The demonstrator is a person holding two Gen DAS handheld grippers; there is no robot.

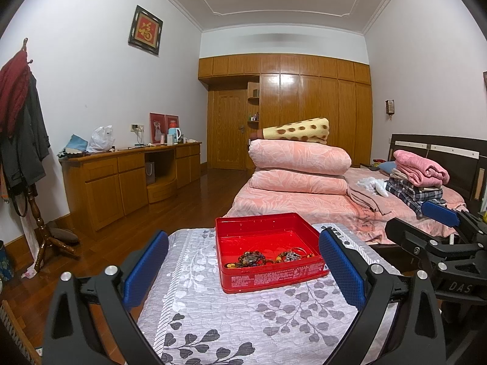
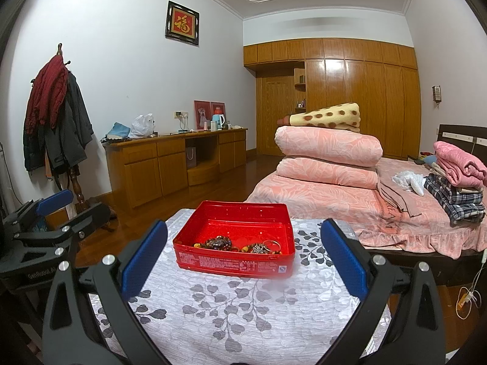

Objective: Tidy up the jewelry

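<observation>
Where the leaf-patterned cloth (image 2: 243, 313) covers the surface, bare fabric lies open between both tools and the red tin (image 2: 236, 245), and nothing crowds the tin's near side. The cloth's left edge drops off to wood floor (image 1: 188, 203) in the left wrist view; its far right edge sits near the bed (image 2: 319, 197), with only a narrow strip of cloth beyond the tin.

The red tin is a shallow, lidless rectangular box with rounded corners and small white print along its near wall. It stands flat on the cloth, toward the far middle of the surface. Inside, gathered against the near wall, lies the jewelry (image 1: 269, 258): brown and amber bead bracelets (image 2: 217, 243) on the left, a tangle of silvery pieces and a thin metal ring (image 2: 271, 245) on the right. The back half of the tin's floor is bare.

The left tool (image 1: 243, 270) has its blue pads spread wide, holding nothing and touching nothing, short of the tin. The right tool (image 2: 243, 261) is likewise wide open and empty, framing the tin from the near side without contact. Each tool shows at the edge of the other's view.

Beyond, folded pink quilts (image 1: 298, 167) are stacked on the bed, and a wooden wardrobe (image 1: 304, 112) fills the far wall.
</observation>
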